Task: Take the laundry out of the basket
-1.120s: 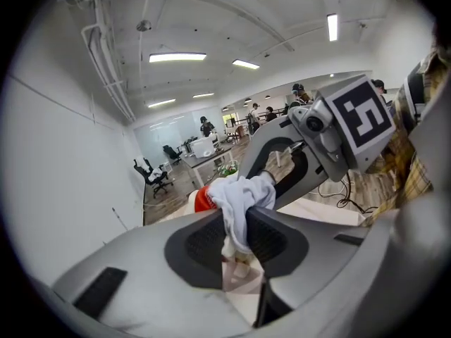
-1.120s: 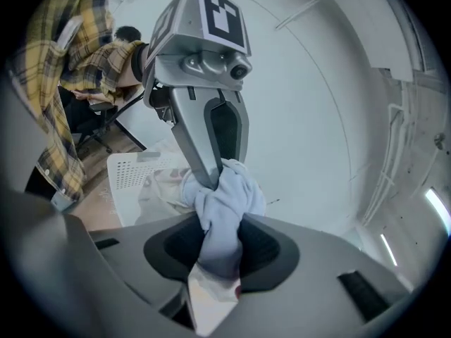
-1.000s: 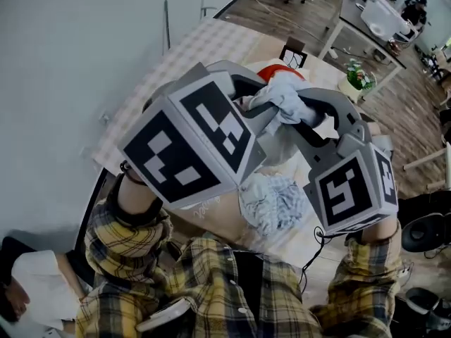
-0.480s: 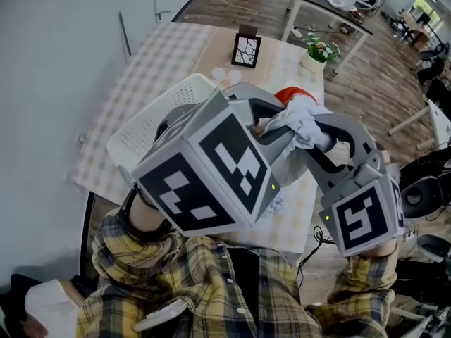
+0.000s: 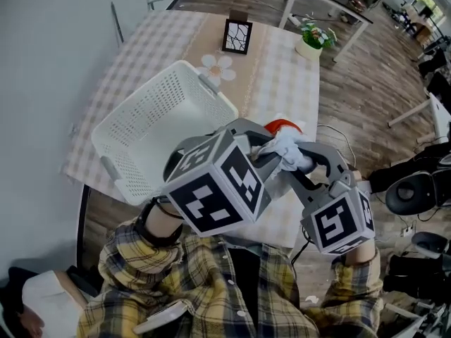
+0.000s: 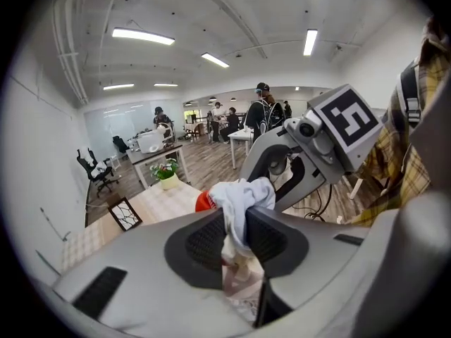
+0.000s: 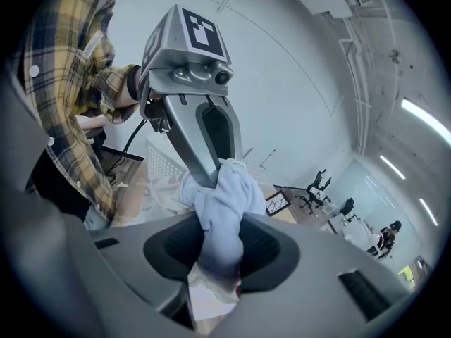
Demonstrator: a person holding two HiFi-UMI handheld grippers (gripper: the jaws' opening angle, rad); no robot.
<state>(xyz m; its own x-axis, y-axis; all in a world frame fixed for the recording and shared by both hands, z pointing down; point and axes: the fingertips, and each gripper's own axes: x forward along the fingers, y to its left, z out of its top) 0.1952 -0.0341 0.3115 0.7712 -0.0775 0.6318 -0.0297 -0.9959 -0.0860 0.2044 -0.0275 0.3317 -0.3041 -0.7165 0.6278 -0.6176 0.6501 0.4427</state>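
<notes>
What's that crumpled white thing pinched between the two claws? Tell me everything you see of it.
It is a piece of laundry: soft pale fabric bunched into a wrinkled wad, with a red patch at its far side. The left gripper and the right gripper both clamp it from opposite sides, and loose fabric hangs below their jaws. It is up in the air over the near part of the table, outside the white basket.
</notes>
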